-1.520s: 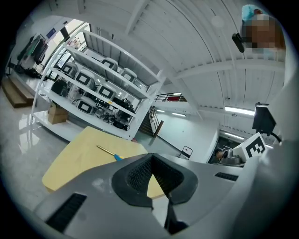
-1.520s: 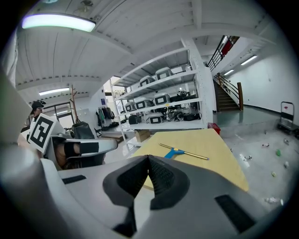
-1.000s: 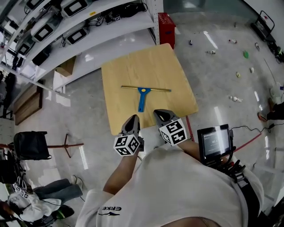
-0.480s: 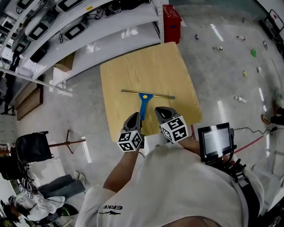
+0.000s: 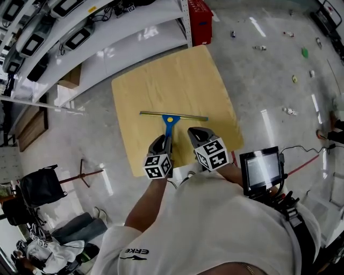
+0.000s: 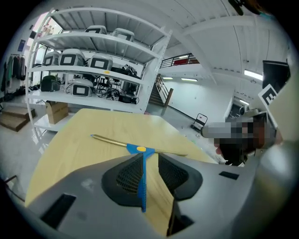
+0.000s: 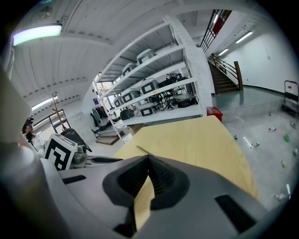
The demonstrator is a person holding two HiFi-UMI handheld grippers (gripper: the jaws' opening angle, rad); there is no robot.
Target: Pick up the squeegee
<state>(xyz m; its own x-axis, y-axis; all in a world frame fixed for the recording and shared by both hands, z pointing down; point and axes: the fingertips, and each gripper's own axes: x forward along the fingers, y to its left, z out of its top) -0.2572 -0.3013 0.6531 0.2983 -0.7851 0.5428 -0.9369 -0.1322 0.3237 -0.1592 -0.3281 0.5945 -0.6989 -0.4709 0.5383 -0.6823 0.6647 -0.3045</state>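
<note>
Squeegee (image 5: 170, 120): laid flat on the wooden desk (image 5: 172, 75), blue handle (image 6: 141, 186) framed between the left tongs (image 6: 150, 161).
Left tongs: just parted, released, nothing gripped.
Right tongs (image 7: 148, 158): clenched, empty.
Risk: the handle may be nudged aside if the off-centre jaws are closed early.

Place: a robotics lab or test hall, industrial rather than domestic.
Shelving: tall white metal racks (image 5: 134, 37) stood along one side, loaded with rows of boxy grey devices (image 6: 70, 59) and tangled cables.
Floor: the polished grey concrete floor (image 5: 269, 80) had small objects (image 5: 289, 111) scattered over it.
Furniture: one wooden desk (image 5: 172, 80) stood alone in the open.
Building: an open staircase (image 7: 224, 79) rose at the back, with a strip light (image 7: 37, 31) overhead.
Storage: a red crate (image 5: 200, 13) and a cardboard box (image 6: 57, 111) sat by the racks.
</note>
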